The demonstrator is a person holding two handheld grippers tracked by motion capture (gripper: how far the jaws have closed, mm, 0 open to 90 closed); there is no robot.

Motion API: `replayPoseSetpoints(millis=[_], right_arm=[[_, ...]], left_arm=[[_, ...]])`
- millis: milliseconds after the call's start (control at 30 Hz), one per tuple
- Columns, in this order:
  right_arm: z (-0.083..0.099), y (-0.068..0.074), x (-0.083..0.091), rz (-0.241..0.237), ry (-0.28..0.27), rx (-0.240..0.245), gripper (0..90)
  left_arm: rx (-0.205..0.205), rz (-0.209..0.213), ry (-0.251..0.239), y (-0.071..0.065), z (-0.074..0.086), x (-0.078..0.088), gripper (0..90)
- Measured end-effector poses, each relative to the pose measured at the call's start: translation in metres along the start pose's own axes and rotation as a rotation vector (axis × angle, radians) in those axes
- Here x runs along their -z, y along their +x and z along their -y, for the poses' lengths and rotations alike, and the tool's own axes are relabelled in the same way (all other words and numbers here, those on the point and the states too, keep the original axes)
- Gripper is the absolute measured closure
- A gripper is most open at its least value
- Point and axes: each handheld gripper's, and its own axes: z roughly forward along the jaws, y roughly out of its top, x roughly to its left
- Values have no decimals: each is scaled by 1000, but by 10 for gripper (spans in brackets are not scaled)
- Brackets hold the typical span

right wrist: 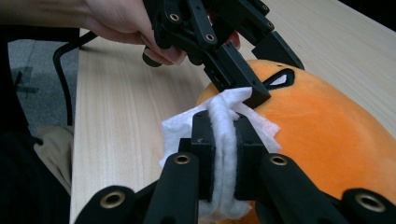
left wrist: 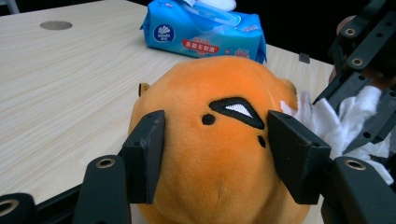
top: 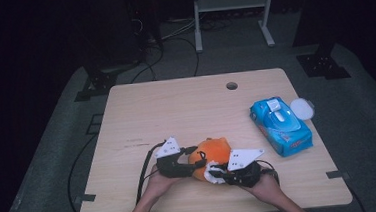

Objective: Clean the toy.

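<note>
A blue wipes pack (top: 280, 125) is lying on the desk (top: 176, 107) well to the right, with a round white lid, perhaps, (top: 302, 108) beside it. Left claw (left wrist: 215, 154) is squeezing the orange plush toy (left wrist: 219, 140) at the near edge. Right claw (right wrist: 226, 154) is pinching a white wipe (right wrist: 224, 121) tight, pressing it against the toy.

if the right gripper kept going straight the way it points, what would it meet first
Probably the orange plush toy: the right gripper, shut on a white wipe, has it right ahead, with the left gripper clamping it close by.
</note>
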Motion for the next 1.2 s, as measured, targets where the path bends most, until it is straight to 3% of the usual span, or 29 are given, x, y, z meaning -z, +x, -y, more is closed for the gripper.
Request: replayPoseSetpoints(millis=[100,200,267,400,433,467,500,533,600,633,700,733,833,967,1033,1067,1100,1133,1200], right_arm=[[3,-9,11,34,-14,-28,810],[10,-25,28,103,-40,-82,810],[19,-43,39,142,-45,-152,810],[25,-47,39,118,-33,-180,810],[25,-44,38,109,-32,-175,810],[23,-35,35,67,-34,-156,811],[23,-35,35,67,-34,-156,811],[20,-27,32,33,-36,-137,810],[16,-23,31,42,-28,-115,810],[16,-23,31,42,-28,-115,810],[13,-27,31,55,-40,-124,811],[10,-36,31,85,-63,-157,811],[11,-44,31,98,-67,-186,810],[17,-37,29,75,-47,-176,811],[19,-32,30,57,-50,-171,811],[22,-24,30,11,-58,-165,812],[22,-21,30,0,-59,-157,812],[21,-18,31,-6,-60,-146,812],[17,-16,32,5,-54,-128,812]], left_arm=[[-13,1,2,1,1,0,396],[-33,10,8,-1,1,-1,394],[-43,10,12,-3,1,-1,381],[-20,32,-6,-3,-1,-1,282],[-12,32,-2,-3,-2,-1,234],[32,41,-9,-1,-4,-2,178],[32,41,-9,-1,-4,-2,180],[27,41,-7,-2,-4,-3,213],[-16,30,8,-6,-2,-3,264],[-16,30,8,-6,-2,-3,285],[-58,28,22,-11,-3,-4,302],[-97,31,38,-17,-4,-5,313],[-118,33,43,-21,-4,-6,308],[-33,115,-10,-18,-12,-1,195],[-32,118,-16,-18,-14,-1,188],[-31,91,13,-19,-17,-2,136],[-31,91,13,-19,-17,-2,104],[-2,71,74,-15,-15,-8,94],[47,95,74,-12,-8,-11,141]])
